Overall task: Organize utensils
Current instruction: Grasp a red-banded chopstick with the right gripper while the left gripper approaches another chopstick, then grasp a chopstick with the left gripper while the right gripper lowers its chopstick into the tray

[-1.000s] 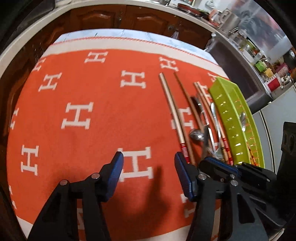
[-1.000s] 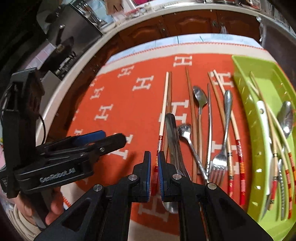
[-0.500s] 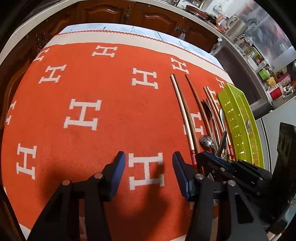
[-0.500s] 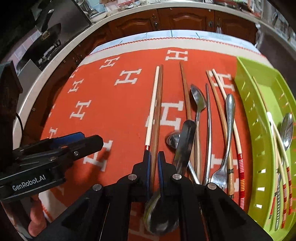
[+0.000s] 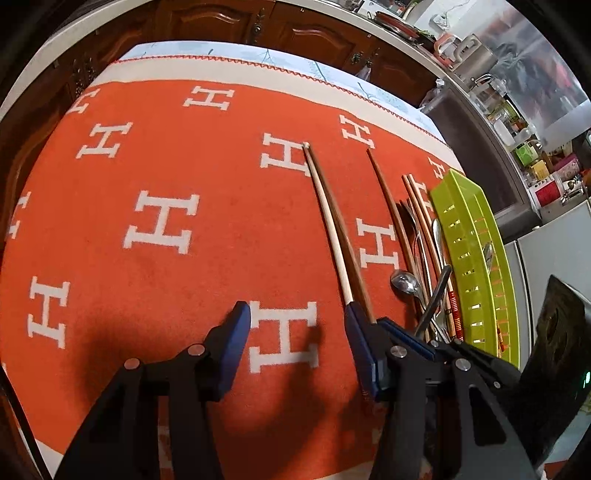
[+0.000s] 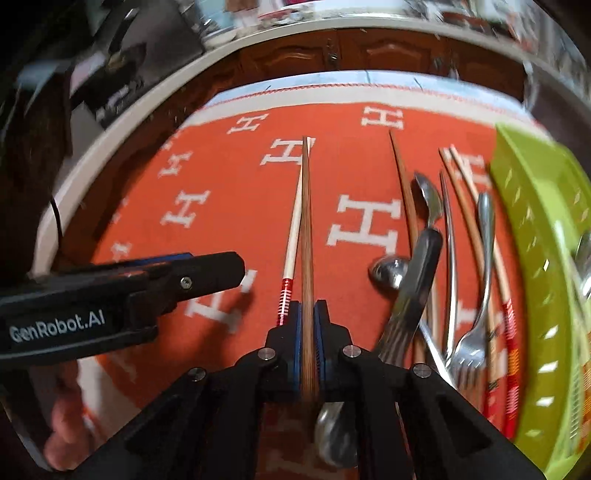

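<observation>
— What lies furthest left on the cloth?
— A pair of chopsticks, side by side and touching, running away from the cameras.

— And to their right?
— A single chopstick, apart from the pair. Right of it sits a cluster: a spoon, a small spoon nearer, a fork, and more chopsticks under and between them. A knife lies slanted across the cluster's near end.

— Where is the tray?
— At the far right, just beside the cluster, with utensils lying in it.

— Behind the table?
— Cabinets.
</observation>
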The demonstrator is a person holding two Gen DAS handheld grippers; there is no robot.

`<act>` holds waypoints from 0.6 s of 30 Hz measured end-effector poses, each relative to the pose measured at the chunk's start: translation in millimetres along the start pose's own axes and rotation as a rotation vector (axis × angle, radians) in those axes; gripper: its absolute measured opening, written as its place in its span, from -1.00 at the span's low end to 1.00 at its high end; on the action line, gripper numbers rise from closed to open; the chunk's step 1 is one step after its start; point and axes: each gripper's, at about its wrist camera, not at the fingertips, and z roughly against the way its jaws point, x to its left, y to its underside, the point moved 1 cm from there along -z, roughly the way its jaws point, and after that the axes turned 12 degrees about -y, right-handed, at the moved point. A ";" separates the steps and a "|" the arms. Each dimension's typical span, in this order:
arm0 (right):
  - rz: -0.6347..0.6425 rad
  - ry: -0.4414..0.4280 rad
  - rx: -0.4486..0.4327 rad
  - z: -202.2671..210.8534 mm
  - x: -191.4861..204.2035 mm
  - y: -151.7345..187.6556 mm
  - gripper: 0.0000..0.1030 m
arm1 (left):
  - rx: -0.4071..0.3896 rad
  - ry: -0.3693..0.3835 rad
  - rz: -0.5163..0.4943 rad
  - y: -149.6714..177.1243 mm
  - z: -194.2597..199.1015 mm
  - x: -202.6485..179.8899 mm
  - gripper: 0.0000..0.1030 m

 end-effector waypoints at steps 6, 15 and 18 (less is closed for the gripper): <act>-0.127 -0.122 -0.063 30.2 -12.5 -1.4 -0.89 | -0.009 -0.010 -0.007 -5.3 7.9 -2.2 -0.01; -0.152 -0.095 -0.203 109.7 -28.9 -6.1 -0.89 | 0.031 -0.095 -0.057 -11.2 -13.4 -43.2 0.02; -0.180 -0.072 -0.250 136.4 -45.6 -1.7 -0.89 | 0.025 -0.139 -0.063 -13.0 -20.0 -55.1 0.02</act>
